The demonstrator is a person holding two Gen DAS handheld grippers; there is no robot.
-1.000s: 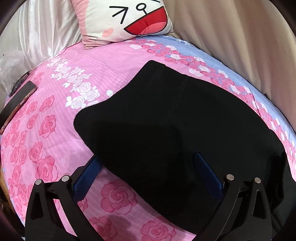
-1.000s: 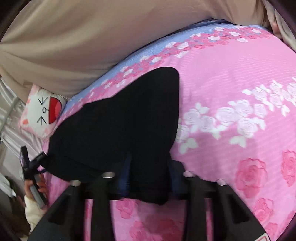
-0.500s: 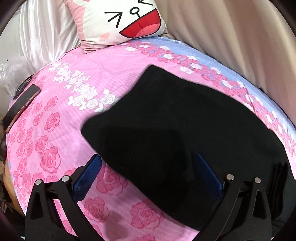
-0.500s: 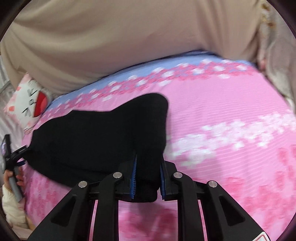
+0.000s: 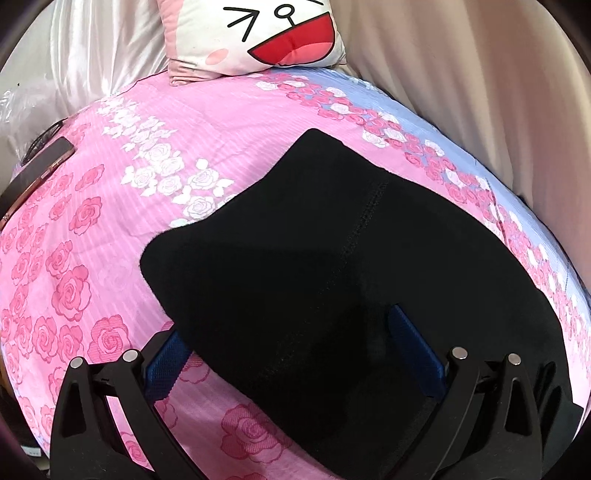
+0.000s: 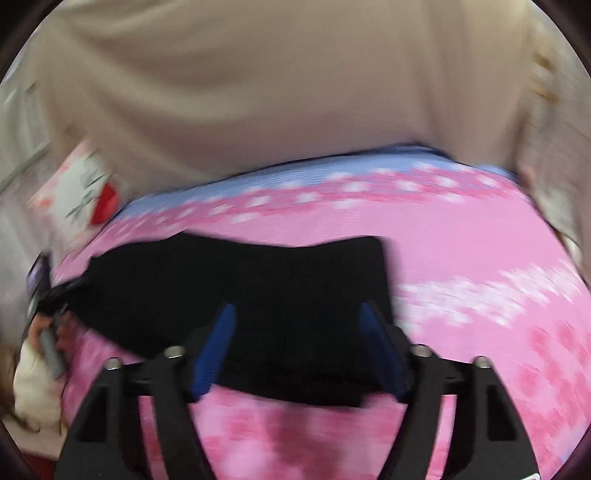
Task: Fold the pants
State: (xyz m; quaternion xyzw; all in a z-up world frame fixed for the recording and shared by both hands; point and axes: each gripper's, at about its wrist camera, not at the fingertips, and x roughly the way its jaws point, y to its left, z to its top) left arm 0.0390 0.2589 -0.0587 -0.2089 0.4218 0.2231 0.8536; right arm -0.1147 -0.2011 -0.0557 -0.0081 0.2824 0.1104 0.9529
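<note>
The bed's pink rose-print sheet [image 5: 155, 122] carries the folded black knit pants [image 5: 332, 258] near its blue far edge, long side running across. Right claw [image 6: 299, 339] has just opened, holding nothing; left claw [image 5: 295, 343] gapes wide, empty.

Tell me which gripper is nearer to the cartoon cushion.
Left. The left gripper hangs over the end of the black pants nearest the cushion; the right gripper is over their far end.

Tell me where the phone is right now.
In the left wrist view, the phone lies at the far left edge of the pink rose bedsheet, well left of the black pants and below-left of the cartoon pillow.
</note>
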